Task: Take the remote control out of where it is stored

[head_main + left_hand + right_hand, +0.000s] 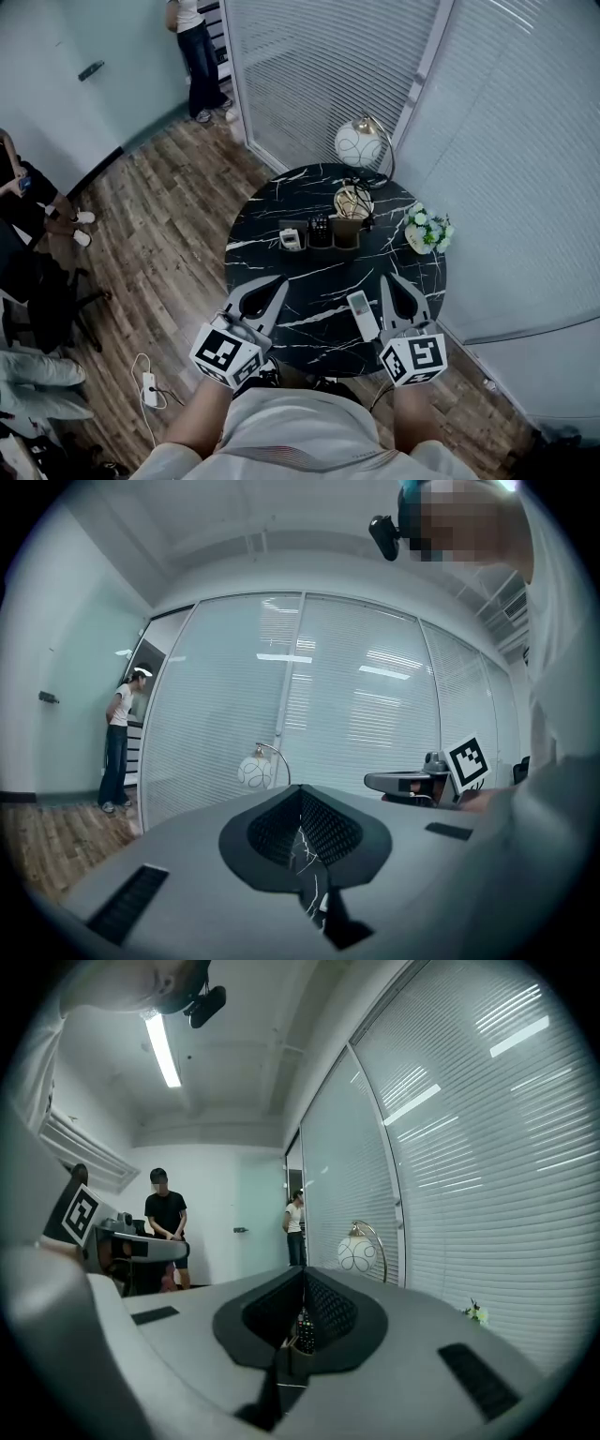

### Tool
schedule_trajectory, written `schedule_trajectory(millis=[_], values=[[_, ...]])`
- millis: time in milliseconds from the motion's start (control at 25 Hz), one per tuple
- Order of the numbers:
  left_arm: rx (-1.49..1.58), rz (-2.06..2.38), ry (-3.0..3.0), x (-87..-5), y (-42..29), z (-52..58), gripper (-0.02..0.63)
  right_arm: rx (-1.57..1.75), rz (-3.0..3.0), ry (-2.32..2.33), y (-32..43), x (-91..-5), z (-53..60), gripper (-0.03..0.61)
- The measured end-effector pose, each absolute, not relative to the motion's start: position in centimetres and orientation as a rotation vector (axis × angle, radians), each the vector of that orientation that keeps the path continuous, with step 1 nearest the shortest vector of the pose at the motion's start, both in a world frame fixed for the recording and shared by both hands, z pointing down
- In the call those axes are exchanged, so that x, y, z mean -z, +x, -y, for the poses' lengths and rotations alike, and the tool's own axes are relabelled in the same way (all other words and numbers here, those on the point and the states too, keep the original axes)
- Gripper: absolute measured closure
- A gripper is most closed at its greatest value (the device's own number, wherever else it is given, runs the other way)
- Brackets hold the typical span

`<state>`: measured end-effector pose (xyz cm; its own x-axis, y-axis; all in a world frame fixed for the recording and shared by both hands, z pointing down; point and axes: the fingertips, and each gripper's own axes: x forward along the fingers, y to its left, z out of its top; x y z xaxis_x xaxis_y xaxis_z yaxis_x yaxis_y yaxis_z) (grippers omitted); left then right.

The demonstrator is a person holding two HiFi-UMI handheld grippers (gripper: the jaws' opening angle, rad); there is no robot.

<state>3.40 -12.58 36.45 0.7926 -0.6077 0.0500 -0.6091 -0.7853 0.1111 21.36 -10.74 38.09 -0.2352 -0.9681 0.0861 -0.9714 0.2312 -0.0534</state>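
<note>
Setting: round black marble table (pixel 272 206), globe lamp (pixel 358 143) at the far edge.
Storage: divided holder (pixel 319 246) at mid-table, with a black remote (pixel 320 228) upright in the middle pocket and a pale device (pixel 292 239) in the left one.
Loose item: long white remote (pixel 361 315) flat on the tabletop, well apart from the holder, just beside the right gripper (pixel 389 279), untouched.
Left gripper (pixel 278 282): jaws together, nothing between them.
Right gripper: jaws pressed together, empty, lined up with the holder.
Handling: probably light, stiff plastic with smooth, slightly slippery sides; not fragile under a gentle squeeze.
Grip point: across the narrow sides of the end standing above the pocket, then straight up; for the flat one, across the long edges near the middle.
</note>
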Motion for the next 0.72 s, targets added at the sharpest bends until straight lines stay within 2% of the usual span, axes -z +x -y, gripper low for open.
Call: schedule_trajectory(millis=[720], values=[[-0.009,0.999,2.840,-36.7,2.5,13.2,0.604,-0.179,2.412,1.860,20.1,-39.5,12.1,0.561]])
